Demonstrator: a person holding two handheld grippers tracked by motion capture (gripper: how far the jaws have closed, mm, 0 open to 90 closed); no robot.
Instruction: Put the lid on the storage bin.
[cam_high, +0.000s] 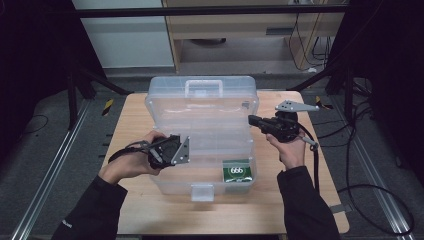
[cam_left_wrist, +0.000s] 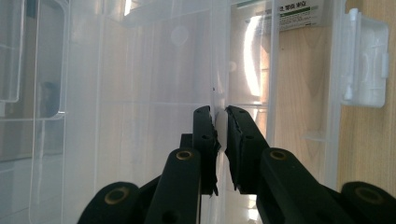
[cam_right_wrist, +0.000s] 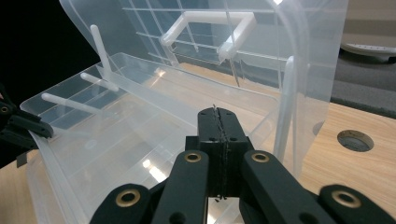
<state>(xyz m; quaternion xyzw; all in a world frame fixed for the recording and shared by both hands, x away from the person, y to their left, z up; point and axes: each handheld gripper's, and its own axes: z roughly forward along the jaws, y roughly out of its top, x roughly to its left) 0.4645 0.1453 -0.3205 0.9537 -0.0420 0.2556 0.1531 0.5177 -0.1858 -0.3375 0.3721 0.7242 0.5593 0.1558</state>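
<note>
The left hand-held gripper (cam_left_wrist: 221, 116) pinches a thin wall of the clear box (cam_high: 200, 107). At 3 o'clock, the right hand-held gripper (cam_right_wrist: 219, 112) is squeezed together, holding nothing.

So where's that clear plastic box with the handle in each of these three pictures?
High view: the clear plastic box sits mid-table, lid raised at the back.
Left gripper view: its clear wall spreads across the left and middle, pinched between the fingers.
Right gripper view: it lies ahead, across the left and middle.
Shared landmark: the wooden table.
</note>
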